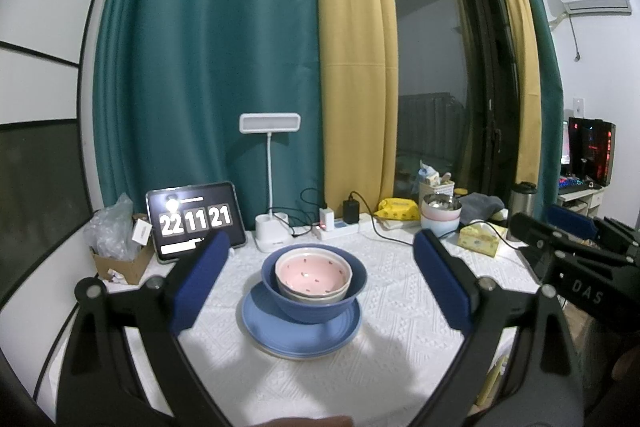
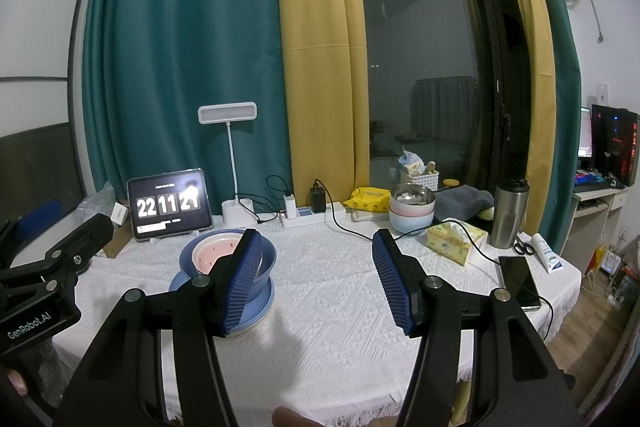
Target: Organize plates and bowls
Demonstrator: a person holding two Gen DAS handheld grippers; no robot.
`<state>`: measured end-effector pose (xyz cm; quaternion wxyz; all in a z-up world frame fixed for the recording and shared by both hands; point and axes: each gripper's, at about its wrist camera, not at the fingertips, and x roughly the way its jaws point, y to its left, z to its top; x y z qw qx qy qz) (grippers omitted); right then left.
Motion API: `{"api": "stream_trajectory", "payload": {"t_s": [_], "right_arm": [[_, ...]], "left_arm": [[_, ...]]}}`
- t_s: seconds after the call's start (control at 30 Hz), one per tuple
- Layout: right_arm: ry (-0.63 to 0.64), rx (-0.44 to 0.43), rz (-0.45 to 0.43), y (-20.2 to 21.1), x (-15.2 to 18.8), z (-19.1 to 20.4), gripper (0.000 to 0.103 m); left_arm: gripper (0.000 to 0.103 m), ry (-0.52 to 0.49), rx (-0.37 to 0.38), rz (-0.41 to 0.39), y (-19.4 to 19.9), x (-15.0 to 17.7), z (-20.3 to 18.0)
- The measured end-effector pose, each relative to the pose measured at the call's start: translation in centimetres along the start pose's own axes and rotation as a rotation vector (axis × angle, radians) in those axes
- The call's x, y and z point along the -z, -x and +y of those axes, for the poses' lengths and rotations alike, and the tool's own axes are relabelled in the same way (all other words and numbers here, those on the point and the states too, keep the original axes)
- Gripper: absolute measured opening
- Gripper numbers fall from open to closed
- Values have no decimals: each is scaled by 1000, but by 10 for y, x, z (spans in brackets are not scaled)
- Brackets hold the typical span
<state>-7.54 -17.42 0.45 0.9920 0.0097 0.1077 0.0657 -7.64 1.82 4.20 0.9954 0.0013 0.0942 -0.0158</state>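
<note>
A stack stands mid-table on the white cloth: a blue plate at the bottom, a dark blue bowl on it, and a pink speckled bowl nested inside over a pale one. My left gripper is open, its blue pads apart on either side of the stack and not touching it. In the right wrist view the blue bowl and plate sit partly behind the left finger. My right gripper is open over bare cloth to the right of the stack. Its body shows at the right edge.
Pastel bowls with a metal bowl on top stand at the back right. Along the back are a tablet clock, a desk lamp and a power strip. A tissue box, a steel tumbler and a phone lie to the right.
</note>
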Motion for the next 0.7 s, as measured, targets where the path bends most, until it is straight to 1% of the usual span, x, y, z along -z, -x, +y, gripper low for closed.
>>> {"api": "stream_trajectory", "payload": {"t_s": [0.7], "right_arm": [[1,1,1,-1,-1,0,61]], "left_arm": [[94,-6,7,-4,-1,2,-2]]}}
